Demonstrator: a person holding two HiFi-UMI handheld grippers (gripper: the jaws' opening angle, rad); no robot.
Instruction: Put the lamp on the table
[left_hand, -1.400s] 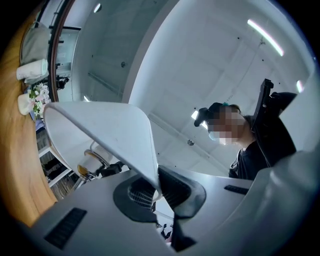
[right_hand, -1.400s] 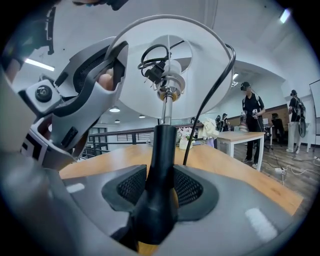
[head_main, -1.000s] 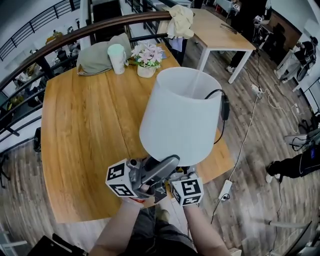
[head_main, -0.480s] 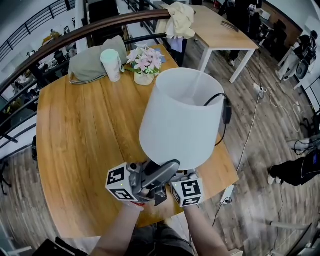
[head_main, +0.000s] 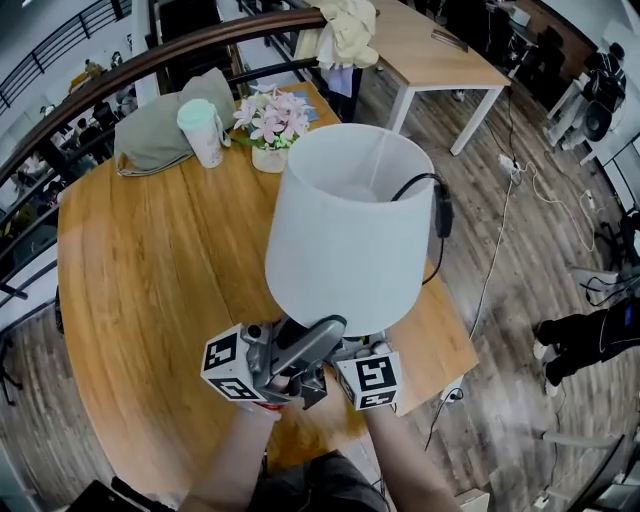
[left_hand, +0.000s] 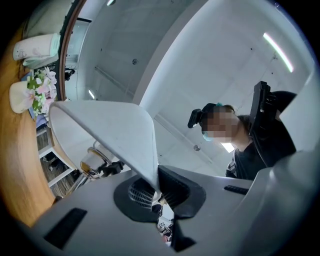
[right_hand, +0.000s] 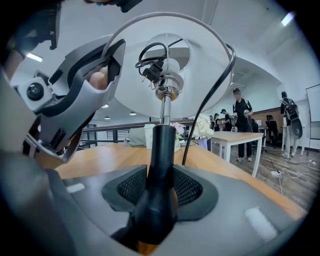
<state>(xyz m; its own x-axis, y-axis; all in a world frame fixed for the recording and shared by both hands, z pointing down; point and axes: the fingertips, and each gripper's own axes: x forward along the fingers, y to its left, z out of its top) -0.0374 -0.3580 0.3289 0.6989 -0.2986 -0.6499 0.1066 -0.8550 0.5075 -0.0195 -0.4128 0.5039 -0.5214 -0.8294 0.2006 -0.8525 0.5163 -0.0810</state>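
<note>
The lamp has a white shade (head_main: 345, 230), a black stem (right_hand: 161, 150) and a black cord (head_main: 437, 215) draped over the shade's rim. It hangs upright above the near right part of the wooden table (head_main: 150, 270). My left gripper (head_main: 300, 345) is shut on the shade's lower rim (left_hand: 110, 130), which runs between its pads. My right gripper (right_hand: 161, 192) is shut on the stem just under the shade; in the head view only the right gripper's marker cube (head_main: 367, 378) shows. The lamp's base is hidden.
At the table's far side stand a flower pot (head_main: 268, 125), a pale cup (head_main: 202, 130) and a grey cushion (head_main: 150, 140). A dark railing curves behind them. A second table (head_main: 440, 60) stands at the back right. Cables lie on the floor (head_main: 520, 200) to the right.
Both grippers keep their hold. The lamp has drifted a little left and farther in over the table, as the view has moved forward.
</note>
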